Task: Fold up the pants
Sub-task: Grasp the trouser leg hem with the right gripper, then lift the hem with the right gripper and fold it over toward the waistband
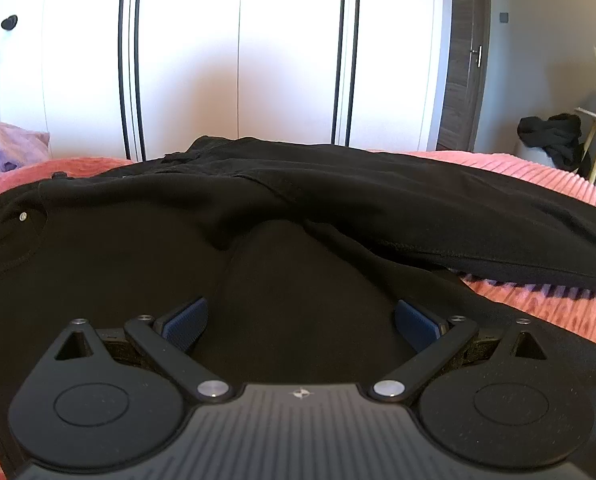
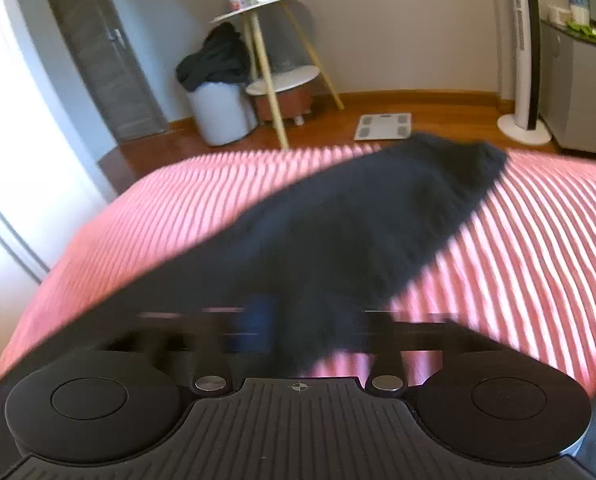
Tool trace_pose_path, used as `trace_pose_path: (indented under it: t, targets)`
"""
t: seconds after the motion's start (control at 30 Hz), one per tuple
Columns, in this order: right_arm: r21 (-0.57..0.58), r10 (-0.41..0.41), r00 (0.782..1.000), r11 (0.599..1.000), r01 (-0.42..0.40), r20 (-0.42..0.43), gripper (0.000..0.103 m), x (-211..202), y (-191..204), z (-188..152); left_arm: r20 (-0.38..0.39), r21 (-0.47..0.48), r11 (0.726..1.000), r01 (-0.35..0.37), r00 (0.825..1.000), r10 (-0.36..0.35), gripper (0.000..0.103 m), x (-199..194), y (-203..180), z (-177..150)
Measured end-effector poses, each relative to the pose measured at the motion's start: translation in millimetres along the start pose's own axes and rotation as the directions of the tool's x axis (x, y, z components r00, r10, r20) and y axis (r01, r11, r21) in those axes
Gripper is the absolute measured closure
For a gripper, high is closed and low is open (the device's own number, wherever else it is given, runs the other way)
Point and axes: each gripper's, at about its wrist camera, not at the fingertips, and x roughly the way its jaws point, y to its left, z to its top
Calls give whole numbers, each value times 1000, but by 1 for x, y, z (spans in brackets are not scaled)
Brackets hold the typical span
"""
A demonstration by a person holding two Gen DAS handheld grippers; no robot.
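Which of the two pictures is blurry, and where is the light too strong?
Right wrist view: smeared by motion, the pants leg, pink bedspread and fingers streaked. Left wrist view: sharp, though the white wardrobe doors are washed out and the pants too dark for detail.

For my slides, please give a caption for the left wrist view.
Open left gripper over black pants lying on a pink ribbed bedspread.

Black pants (image 1: 338, 208) on pink bedspread (image 2: 177, 208)
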Motion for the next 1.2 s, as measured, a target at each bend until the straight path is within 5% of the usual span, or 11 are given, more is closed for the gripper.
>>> trace_pose_path:
  t: [0.2,0.3,0.33,0.4,0.5,0.6,0.8,0.93,1.03,1.1,1.2]
  targets:
    - [-8,-158,979,987,158,-129,42,89,77,63,23,5,1000,-5,1000,5,4,2,0,-4]
    - [23,-270,925,958,286,-268,39,135,84,67,35,6,1000,-7,999,7,4,2,-1,-9]
    - [62,-261,927,956,287,-268,29,142,80,68,37,9,1000,-11,999,11,4,2,-2,-10]
    - [96,-264,938,952,290,-224,29,147,80,73,42,16,1000,-18,999,17,4,2,-4,-11]
    - [36,-308,937,948,317,-166,67,147,76,70,48,18,1000,-20,999,19,4,3,-5,-13]
    - [33,-233,964,970,239,-130,92,131,57,62,49,19,1000,-22,999,21,4,1,-5,-14]
    - [36,-33,995,999,29,97,94,-13,-7,1,39,13,1000,-14,999,13,4,-3,-4,-10]
    - [182,25,995,982,-42,92,98,-101,-70,-77,29,7,1000,-6,1000,6,4,-2,-1,-6]
    - [208,18,1000,978,-17,-1,95,-109,-104,-127,23,-7,1000,9,1000,-9,4,-2,3,-4]
    - [235,34,999,971,-35,8,95,-109,-122,-140,13,-12,1000,17,1000,-17,4,-2,6,-1]
    - [287,110,994,951,-111,17,75,-106,-137,-128,-17,-21,999,37,999,-37,4,-3,12,7]
